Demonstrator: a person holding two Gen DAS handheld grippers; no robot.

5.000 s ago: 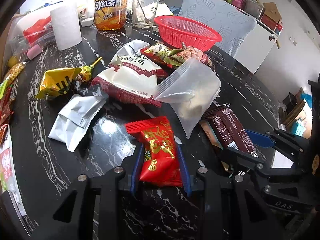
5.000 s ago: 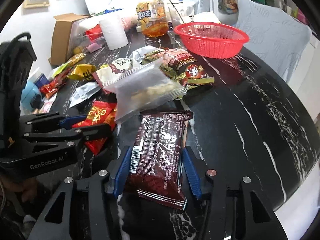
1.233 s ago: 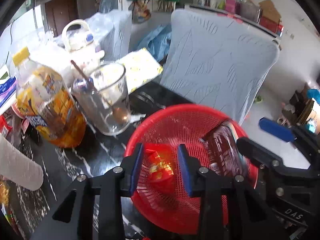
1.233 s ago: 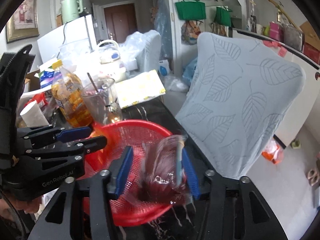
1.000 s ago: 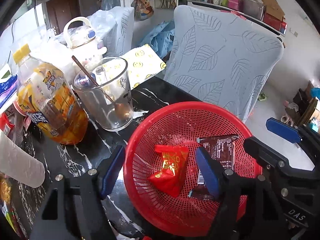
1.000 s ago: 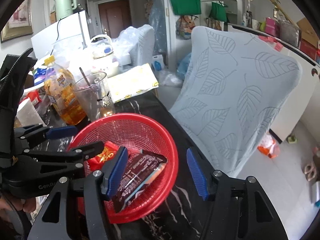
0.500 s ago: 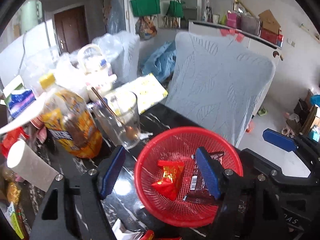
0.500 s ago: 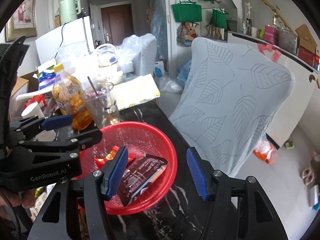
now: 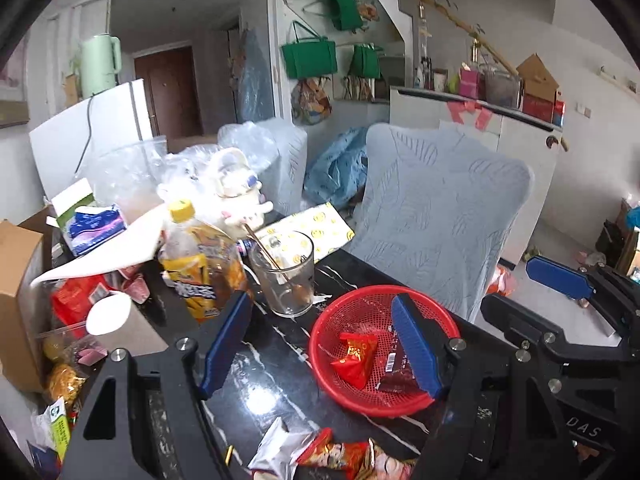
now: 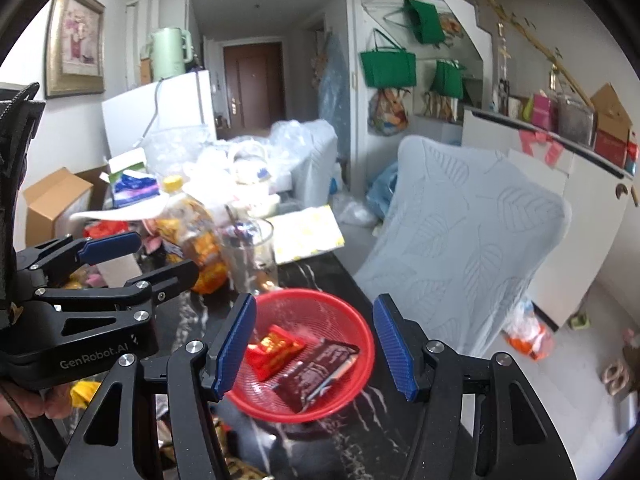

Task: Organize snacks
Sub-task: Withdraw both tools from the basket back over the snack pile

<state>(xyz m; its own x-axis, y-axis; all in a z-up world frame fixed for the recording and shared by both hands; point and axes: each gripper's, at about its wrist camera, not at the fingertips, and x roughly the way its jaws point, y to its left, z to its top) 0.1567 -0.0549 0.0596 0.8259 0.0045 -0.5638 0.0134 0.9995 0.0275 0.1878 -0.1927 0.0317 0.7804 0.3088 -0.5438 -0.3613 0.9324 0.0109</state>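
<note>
Both my left gripper [image 9: 320,344] and right gripper [image 10: 314,346] now hang spread and empty; the red packet [image 9: 355,358] and brown bar [image 10: 316,372] they dropped lie in the red basket [image 10: 360,380] just ahead, so I go back for more snacks.

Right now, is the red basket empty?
No, the red basket holds a red snack packet and a dark brown snack packet.

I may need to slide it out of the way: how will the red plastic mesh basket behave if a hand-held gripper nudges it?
The red plastic mesh basket probably slides easily: it looks thin and holds only a red foil snack packet and a dark brown snack wrapper. The glossy black marble tabletop should offer little grip. A push high on the flared rim might tip it rather than move it.
</note>
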